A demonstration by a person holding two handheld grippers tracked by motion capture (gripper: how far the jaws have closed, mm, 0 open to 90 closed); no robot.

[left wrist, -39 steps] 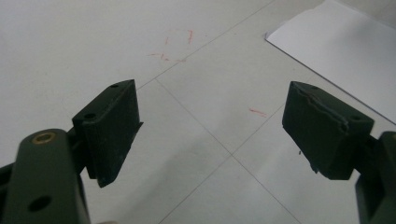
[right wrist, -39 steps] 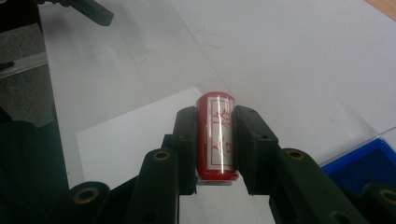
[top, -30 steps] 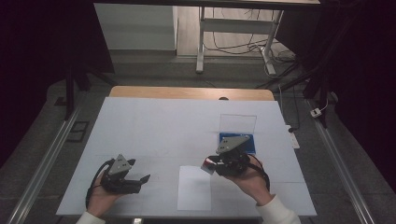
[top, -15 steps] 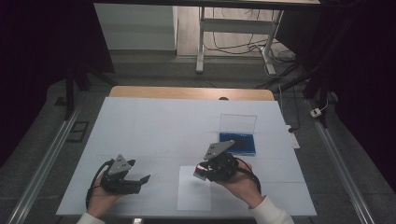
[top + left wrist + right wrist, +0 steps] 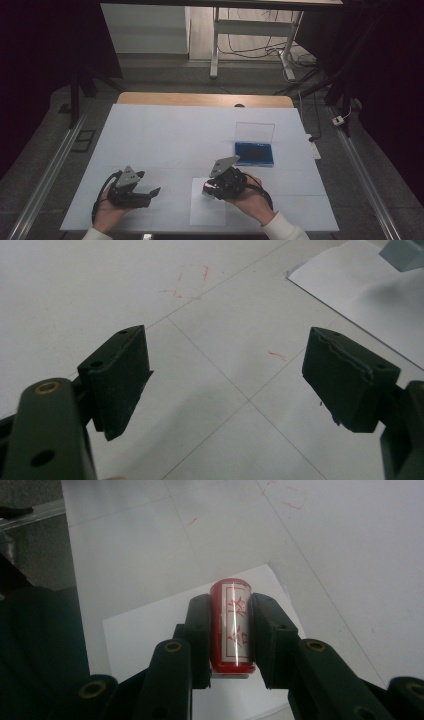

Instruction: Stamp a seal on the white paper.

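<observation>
Red characters running down a pale panel on the red cylinder [image 5: 231, 625], clamped in the right gripper [image 5: 230, 630]; too blurred to read. Faint red scribbles on the counter [image 5: 350, 555] beyond, illegible too.

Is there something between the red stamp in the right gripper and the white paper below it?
Nothing visible. The right gripper holds the red stamp above the white paper, and the sheet there is bare.

open table [image 5: 165, 135] all around; only the blue case [image 5: 254, 148] far right
</observation>
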